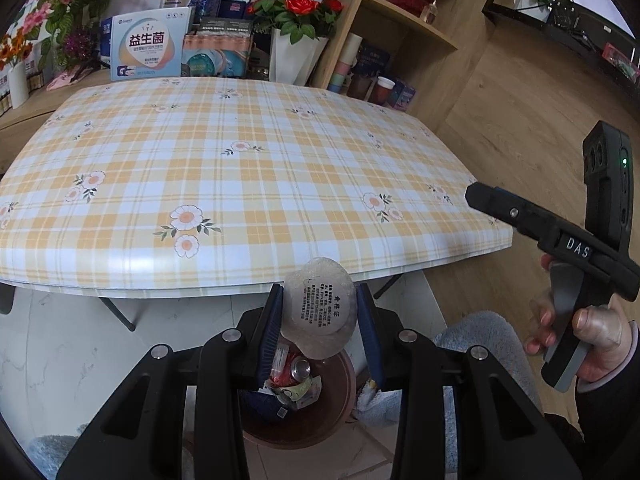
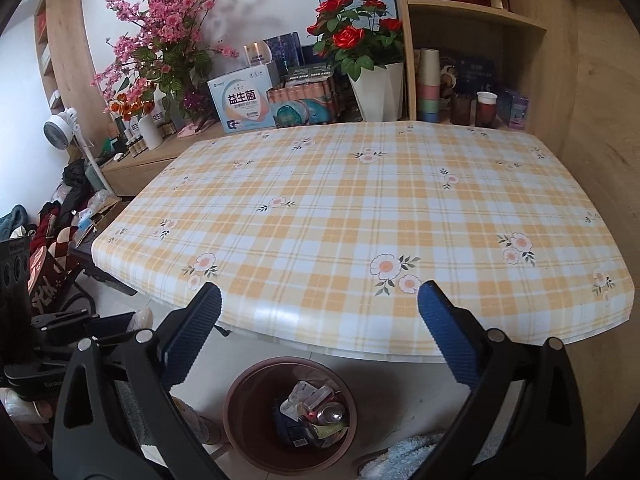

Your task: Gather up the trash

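Observation:
My left gripper [image 1: 319, 312] is shut on a crumpled clear plastic wrapper [image 1: 319, 308] with a round white label. It holds the wrapper just off the table's near edge, directly above a brown round trash bin [image 1: 340, 408] on the floor. The bin holds a crushed red can [image 1: 294, 372] and paper scraps. My right gripper [image 2: 320, 332] is open and empty, in front of the table edge and above the same bin [image 2: 248, 440], where the can [image 2: 330, 414] and wrappers show. The right gripper also shows at the right of the left wrist view [image 1: 472, 194], held in a hand.
A table with a yellow plaid floral cloth [image 1: 240, 184] fills the middle of both views. Behind it stand boxes [image 1: 150, 44], red roses in a white pot [image 1: 298, 56] and wooden shelves [image 1: 404, 28]. A grey-blue fuzzy cloth [image 1: 480, 344] lies by the bin. Clutter sits at the left [image 2: 60, 232].

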Available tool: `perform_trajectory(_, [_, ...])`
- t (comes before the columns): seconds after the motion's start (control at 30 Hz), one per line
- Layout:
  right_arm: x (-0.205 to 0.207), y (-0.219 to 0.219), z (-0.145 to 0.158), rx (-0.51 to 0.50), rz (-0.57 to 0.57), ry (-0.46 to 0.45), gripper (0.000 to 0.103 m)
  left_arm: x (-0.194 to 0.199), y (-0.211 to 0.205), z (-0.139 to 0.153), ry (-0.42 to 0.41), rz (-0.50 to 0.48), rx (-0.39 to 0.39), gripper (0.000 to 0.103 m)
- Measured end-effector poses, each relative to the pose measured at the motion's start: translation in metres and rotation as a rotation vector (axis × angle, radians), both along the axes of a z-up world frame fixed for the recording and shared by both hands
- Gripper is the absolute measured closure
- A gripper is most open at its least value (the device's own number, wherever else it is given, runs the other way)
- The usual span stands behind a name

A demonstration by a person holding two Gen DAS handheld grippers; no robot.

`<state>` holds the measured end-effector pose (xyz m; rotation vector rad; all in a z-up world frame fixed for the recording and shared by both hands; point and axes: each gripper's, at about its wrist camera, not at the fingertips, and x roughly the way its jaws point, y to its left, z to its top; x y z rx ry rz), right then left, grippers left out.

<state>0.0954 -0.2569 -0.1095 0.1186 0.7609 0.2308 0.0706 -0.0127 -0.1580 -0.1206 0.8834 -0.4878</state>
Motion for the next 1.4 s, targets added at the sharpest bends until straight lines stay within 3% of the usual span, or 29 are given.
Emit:
perform_trajectory(0.3, [0.001,-0.011,-0.006,0.002,-0.023,0.017,0.006,0.004,-0.012,-0.015,0.057,-0.021,0.026,0.066])
perform_trajectory(0.43, [0.002,-0.013,-0.007,-0.002,-0.029,0.022,0.006,0.006,-0.012,-0.017,0.059,-0.005,0.037,0.036])
perform_trajectory(0.87, [0.001,-0.009,-0.007,-0.026,-0.029,0.034,0.006,0.009,-0.001,-0.002,-0.009,0.072,0.09,0.014])
perform_trajectory(1.1, [-0.001,-0.001,0.021,-0.059,-0.013,-0.018,0.006,0.01,0.007,0.037,-0.139,0.121,0.127,0.007])
perform_trajectory(1.4, [-0.007,0.008,0.079,-0.123,-0.024,-0.125,0.006,0.012,0.022,0.114,-0.318,0.154,0.158,0.006])
